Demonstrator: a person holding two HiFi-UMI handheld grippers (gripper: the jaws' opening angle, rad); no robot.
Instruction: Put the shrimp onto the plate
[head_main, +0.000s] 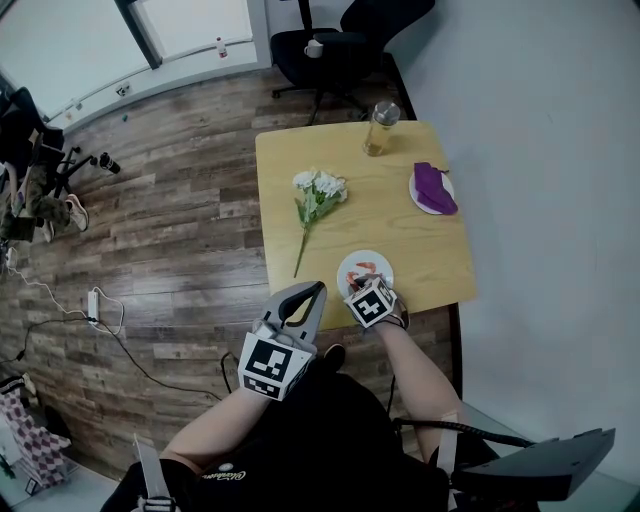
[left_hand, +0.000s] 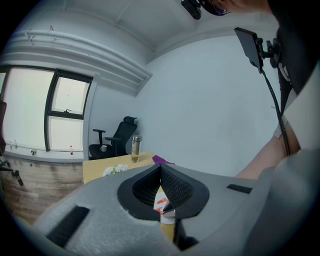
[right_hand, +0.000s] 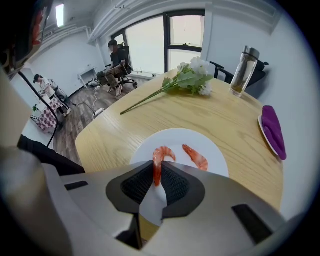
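A white plate (right_hand: 186, 136) lies near the front edge of the wooden table (head_main: 330, 150). One orange shrimp (right_hand: 196, 156) rests on it. A second, curled shrimp (right_hand: 159, 160) hangs over the plate's near side, pinched by its tail in my right gripper (right_hand: 157, 175), which is shut on it. In the head view the right gripper (head_main: 368, 292) hovers at the near rim of the plate (head_main: 380, 262). My left gripper (head_main: 316, 291) is held off the table's front left corner. Its jaws are shut on nothing, as the left gripper (left_hand: 160, 174) shows in its own view.
A white flower bunch (head_main: 318, 192) lies mid-table, its stem pointing to the front. A glass bottle (head_main: 381, 128) stands at the back. A second plate with a purple cloth (head_main: 433, 187) sits at the right edge. An office chair (head_main: 335, 45) stands behind the table.
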